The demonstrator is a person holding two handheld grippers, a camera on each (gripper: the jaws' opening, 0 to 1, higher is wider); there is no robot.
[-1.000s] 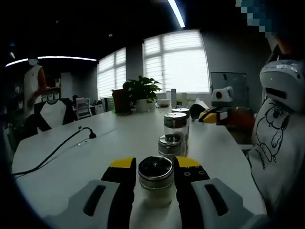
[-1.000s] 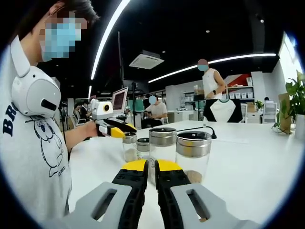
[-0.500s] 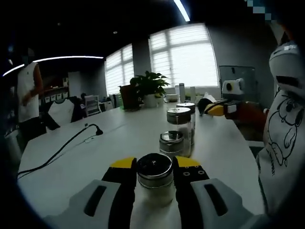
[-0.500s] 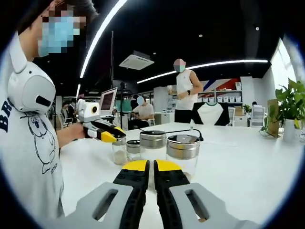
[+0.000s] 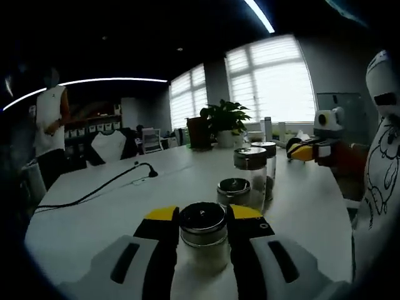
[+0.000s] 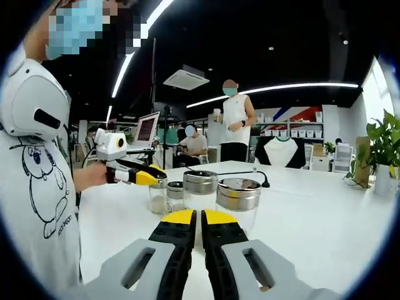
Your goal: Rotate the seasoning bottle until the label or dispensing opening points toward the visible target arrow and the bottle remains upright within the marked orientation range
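While the seasoning bottle (image 5: 204, 240) is standing upright on the white table (image 5: 112, 209), the left gripper (image 5: 202, 220) is straddling it, one yellow-tipped jaw pressing in on each side just under the metal lid; the bottle's long axis is running vertical, square across the jaws, so any turn has to come from rolling that hand; the right gripper (image 6: 199, 219) is hanging idle at the far end of the row of jars (image 6: 219, 199), jaws pressed together on nothing; I am seeing no arrow and cannot tell which way the label is facing.
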